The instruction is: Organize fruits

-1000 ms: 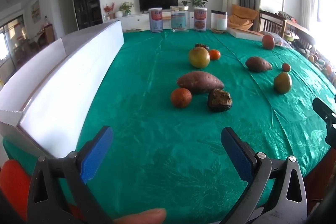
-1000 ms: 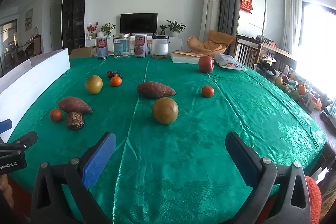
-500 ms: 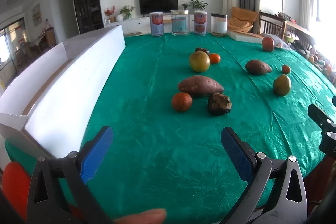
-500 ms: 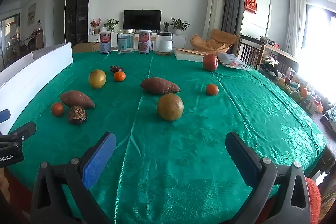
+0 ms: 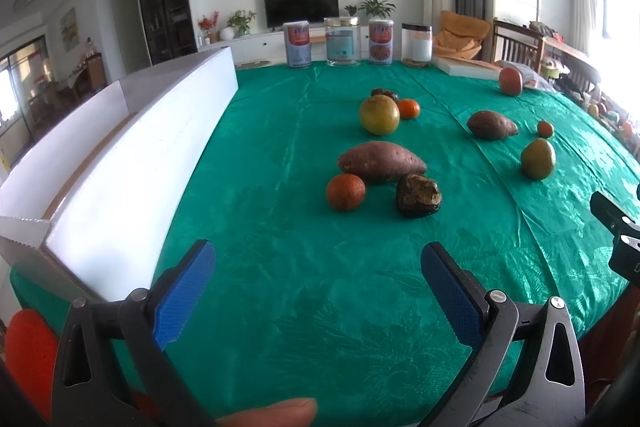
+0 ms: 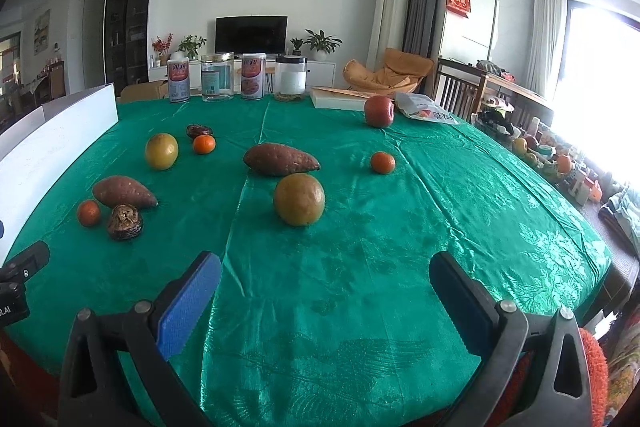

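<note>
Your left gripper and right gripper: jaws wide, empty | round and oval fruits scattered mid green satin tablecloth, white cardboard box along left edge | risk: round fruit rolls off slick cloth if nudged.

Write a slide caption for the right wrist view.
Open right gripper faces a yellow-green round fruit on the green tablecloth.

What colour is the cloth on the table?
Green, with a shiny leafy pattern woven in. The tablecloth shows best in the right wrist view.

Both grippers apparently wide open, empty
</note>
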`<state>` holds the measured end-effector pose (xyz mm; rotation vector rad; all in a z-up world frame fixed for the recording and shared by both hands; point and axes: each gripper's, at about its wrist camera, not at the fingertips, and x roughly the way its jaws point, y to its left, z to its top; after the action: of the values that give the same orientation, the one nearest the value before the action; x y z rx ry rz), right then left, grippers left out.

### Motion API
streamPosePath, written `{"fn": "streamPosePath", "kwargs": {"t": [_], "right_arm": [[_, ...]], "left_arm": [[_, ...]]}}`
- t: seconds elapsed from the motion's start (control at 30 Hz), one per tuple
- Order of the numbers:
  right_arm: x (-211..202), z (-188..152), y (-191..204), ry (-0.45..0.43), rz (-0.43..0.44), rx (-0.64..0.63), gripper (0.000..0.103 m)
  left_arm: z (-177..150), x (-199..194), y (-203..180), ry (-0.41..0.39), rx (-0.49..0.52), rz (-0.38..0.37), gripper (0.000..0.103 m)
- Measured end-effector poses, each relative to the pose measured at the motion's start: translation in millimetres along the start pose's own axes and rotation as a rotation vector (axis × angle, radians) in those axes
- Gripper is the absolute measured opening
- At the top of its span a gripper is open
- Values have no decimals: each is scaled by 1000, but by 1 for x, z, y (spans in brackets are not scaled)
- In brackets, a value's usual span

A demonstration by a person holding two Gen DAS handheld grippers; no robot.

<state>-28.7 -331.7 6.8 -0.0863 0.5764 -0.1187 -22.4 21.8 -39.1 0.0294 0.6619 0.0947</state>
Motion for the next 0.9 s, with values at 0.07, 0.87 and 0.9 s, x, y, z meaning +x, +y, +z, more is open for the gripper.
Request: {"fn": "streamPosePath", "kwargs": {"t": [0.07, 0.87, 0.9], "right_arm": [[1, 0, 0, 3, -2, -1, 103], [3, -1, -2, 2, -25, 5, 103], [3, -1, -2, 2, -25, 4, 103]], "left_arm": [[0, 0, 0, 0, 0, 1, 103], [0, 0, 1, -5, 4, 3, 103], [0, 0, 1, -5, 4, 3, 103]]}}
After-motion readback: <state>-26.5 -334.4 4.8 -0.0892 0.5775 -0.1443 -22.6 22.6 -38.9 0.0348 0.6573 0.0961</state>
